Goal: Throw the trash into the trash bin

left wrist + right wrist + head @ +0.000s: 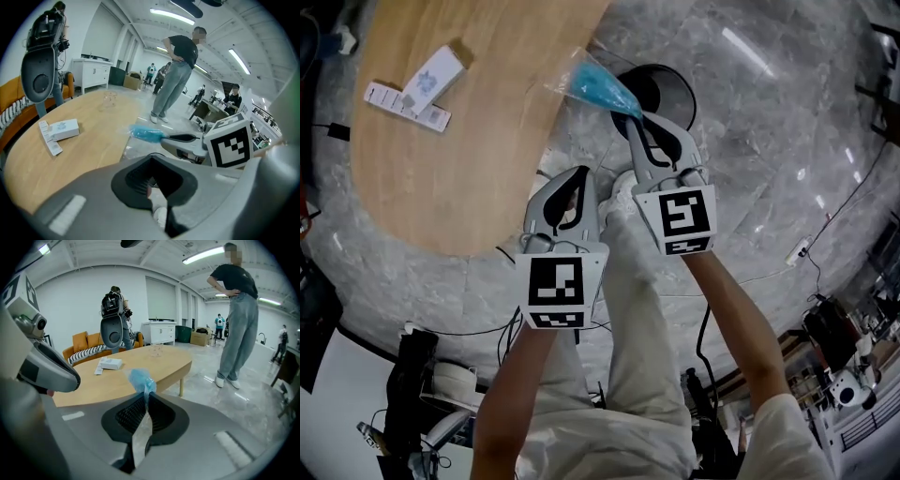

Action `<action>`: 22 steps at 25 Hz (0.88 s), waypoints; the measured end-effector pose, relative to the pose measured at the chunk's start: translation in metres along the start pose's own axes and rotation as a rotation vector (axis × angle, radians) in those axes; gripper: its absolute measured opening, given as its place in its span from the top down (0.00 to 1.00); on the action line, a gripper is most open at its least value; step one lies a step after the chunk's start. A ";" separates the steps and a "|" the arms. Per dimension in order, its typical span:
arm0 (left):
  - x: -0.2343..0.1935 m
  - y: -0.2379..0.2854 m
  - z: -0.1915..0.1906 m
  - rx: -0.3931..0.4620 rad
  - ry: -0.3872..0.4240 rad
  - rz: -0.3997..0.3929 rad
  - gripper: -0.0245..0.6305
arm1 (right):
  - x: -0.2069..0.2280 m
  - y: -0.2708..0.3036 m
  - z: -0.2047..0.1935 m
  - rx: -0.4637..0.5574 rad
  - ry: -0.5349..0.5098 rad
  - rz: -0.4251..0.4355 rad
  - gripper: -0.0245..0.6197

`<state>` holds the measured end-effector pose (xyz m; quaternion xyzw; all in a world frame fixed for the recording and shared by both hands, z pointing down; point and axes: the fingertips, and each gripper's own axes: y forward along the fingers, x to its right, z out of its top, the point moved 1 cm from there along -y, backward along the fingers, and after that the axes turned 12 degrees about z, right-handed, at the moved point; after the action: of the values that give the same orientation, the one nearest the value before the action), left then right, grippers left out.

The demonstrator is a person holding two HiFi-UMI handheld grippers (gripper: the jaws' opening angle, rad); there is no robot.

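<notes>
The trash is a clear plastic bag with blue stuff inside [598, 86]. My right gripper [635, 119] is shut on its tail, and the blue end sticks out over the table's edge, beside the black trash bin [684, 89] on the floor. In the right gripper view the bag [140, 379] rises from between the closed jaws of the right gripper [145, 397]. My left gripper [579, 173] hangs lower and to the left, off the table's edge, shut with nothing held. The left gripper view shows the bag [146, 133] at the right gripper's tip [164, 137].
A rounded wooden table [478, 159] carries a white box [431, 77] and a flat white strip [403, 105]. A person [236, 315] stands on the grey marble floor beyond the table. Cables lie on the floor near my legs. A grey chair-like stand [40, 79] is past the table.
</notes>
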<state>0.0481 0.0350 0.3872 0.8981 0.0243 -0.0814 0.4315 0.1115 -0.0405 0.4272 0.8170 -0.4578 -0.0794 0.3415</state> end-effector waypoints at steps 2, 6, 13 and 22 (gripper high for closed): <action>0.011 0.006 -0.004 -0.008 0.014 -0.011 0.96 | 0.009 -0.008 -0.010 -0.002 0.013 -0.017 0.90; 0.032 0.018 -0.010 -0.012 0.042 -0.029 0.96 | 0.026 -0.022 -0.034 -0.013 0.043 -0.046 0.90; 0.063 0.040 -0.025 -0.018 0.073 -0.049 0.96 | 0.050 -0.042 -0.082 -0.057 0.065 -0.068 0.90; 0.099 0.073 -0.051 -0.037 0.109 -0.084 0.96 | 0.080 -0.051 -0.150 -0.127 0.095 -0.099 0.90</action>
<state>0.1603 0.0263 0.4589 0.8913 0.0872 -0.0498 0.4421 0.2586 -0.0142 0.5233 0.8182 -0.3939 -0.0862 0.4098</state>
